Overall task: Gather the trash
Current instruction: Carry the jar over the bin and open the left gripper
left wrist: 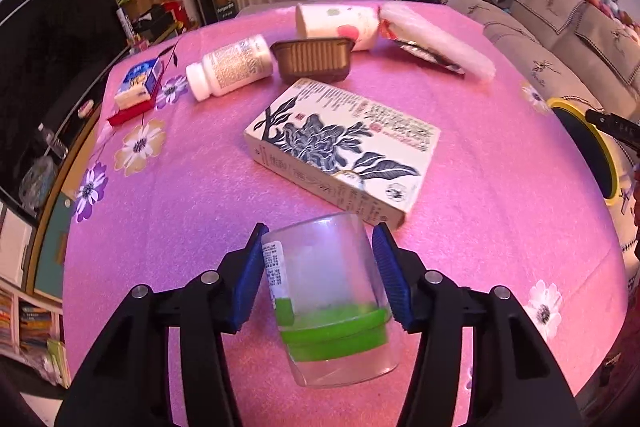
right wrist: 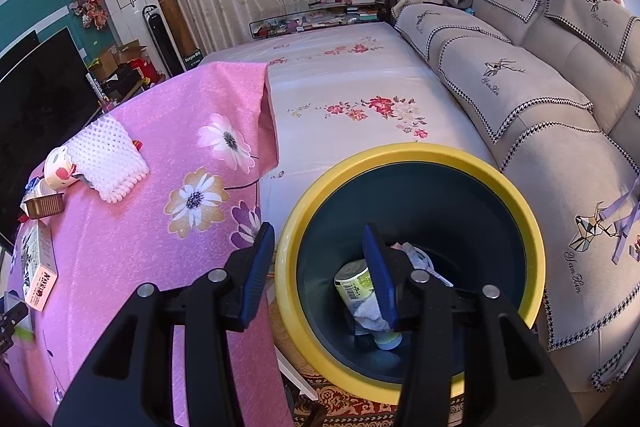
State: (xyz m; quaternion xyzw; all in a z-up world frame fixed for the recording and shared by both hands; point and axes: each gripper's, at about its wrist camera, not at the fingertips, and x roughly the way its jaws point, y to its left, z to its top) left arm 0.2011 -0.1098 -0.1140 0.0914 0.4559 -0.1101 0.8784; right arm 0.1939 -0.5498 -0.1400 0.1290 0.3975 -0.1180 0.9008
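Observation:
My left gripper (left wrist: pixel 320 247) has its blue pads on either side of a clear plastic jar with a green lid (left wrist: pixel 330 301) lying on the pink cloth; the left pad touches it, the right one is very near. Beyond it lie a flower-printed box (left wrist: pixel 344 147), a white pill bottle (left wrist: pixel 230 67), a brown tray (left wrist: pixel 312 61), a paper cup (left wrist: pixel 340 23) and white foam wrap (left wrist: pixel 436 43). My right gripper (right wrist: pixel 318 259) is open and empty over the yellow-rimmed bin (right wrist: pixel 404 155), which holds a can (right wrist: pixel 354 283) and crumpled trash.
A small blue and yellow carton (left wrist: pixel 138 85) sits on a red lid at the table's far left. The bin's rim (left wrist: pixel 580 143) shows at the right table edge. A sofa (right wrist: pixel 540 99) stands to the right, a white flowered cloth (right wrist: pixel 352 87) covers the table beyond.

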